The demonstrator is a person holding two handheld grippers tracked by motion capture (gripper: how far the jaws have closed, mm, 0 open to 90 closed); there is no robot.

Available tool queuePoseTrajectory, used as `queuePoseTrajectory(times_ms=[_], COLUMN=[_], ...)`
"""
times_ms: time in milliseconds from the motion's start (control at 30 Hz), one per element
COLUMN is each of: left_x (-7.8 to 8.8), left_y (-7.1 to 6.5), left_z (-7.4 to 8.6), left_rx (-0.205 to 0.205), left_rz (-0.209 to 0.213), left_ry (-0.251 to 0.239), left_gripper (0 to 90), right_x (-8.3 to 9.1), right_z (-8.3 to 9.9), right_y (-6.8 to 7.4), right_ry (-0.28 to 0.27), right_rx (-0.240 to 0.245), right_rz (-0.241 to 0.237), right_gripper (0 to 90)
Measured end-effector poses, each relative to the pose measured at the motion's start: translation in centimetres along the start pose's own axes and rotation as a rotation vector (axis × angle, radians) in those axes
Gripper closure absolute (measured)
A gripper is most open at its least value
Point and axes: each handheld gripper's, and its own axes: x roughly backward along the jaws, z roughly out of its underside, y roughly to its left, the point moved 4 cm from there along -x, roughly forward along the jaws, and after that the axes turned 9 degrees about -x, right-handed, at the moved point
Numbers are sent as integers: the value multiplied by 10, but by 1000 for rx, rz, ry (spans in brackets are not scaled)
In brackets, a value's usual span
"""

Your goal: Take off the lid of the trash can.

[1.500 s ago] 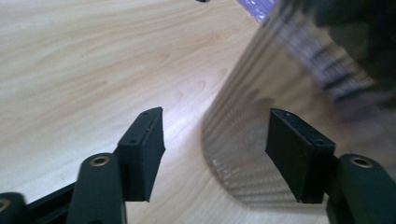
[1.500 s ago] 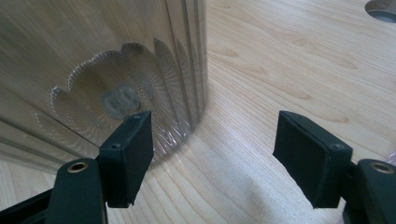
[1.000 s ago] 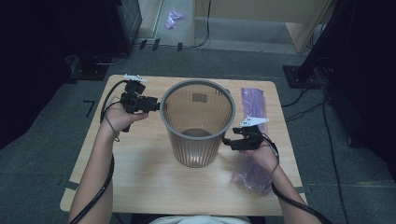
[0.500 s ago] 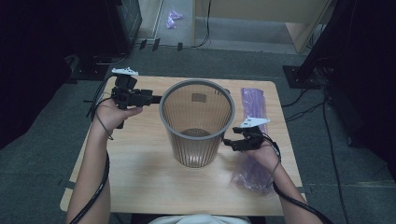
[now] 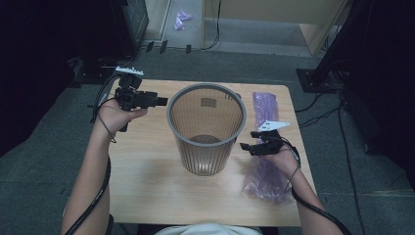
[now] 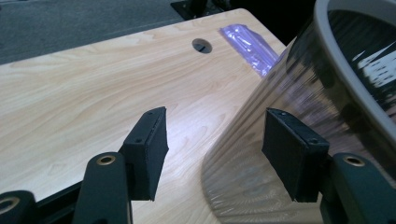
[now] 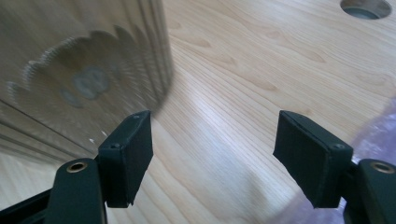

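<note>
The left tool (image 5: 161, 101) is held up in the left hand (image 5: 117, 113), pointing sideways toward the person's right; its jaws have just been closing a little yet stand well apart, with nothing pressed between the pads (image 6: 148, 151). The left forearm (image 5: 88, 176) runs up from the bottom edge, wrist bent inward, a cable trailing along it.

The right tool (image 5: 246, 147) sits lower in the right hand (image 5: 280, 157), aimed toward the left tool's side — its jaws also parted, pads (image 7: 310, 154) bare. The right forearm (image 5: 313, 205) angles in from the lower right corner.
</note>
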Motion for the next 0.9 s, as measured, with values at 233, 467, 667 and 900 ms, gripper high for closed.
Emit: queuePoseTrajectory(times_ms=[233, 467, 667, 900], left_x=[-1, 0, 3, 2], left_y=[-5, -10, -15, -23], left_z=[-13, -30, -45, -55], left_rx=[-58, -45, -87, -132], left_rz=[10, 55, 55, 51], left_ry=[-8, 31, 36, 48], left_gripper=[392, 441, 419, 400], right_x=[5, 9, 4, -3], right_z=[4, 10, 19, 30], right_y=[-15, -28, -33, -37], right_ry=[12, 24, 31, 67], right_rx=[14, -7, -2, -6], right_rz=[14, 37, 54, 66], right_gripper=[283, 277, 281, 281])
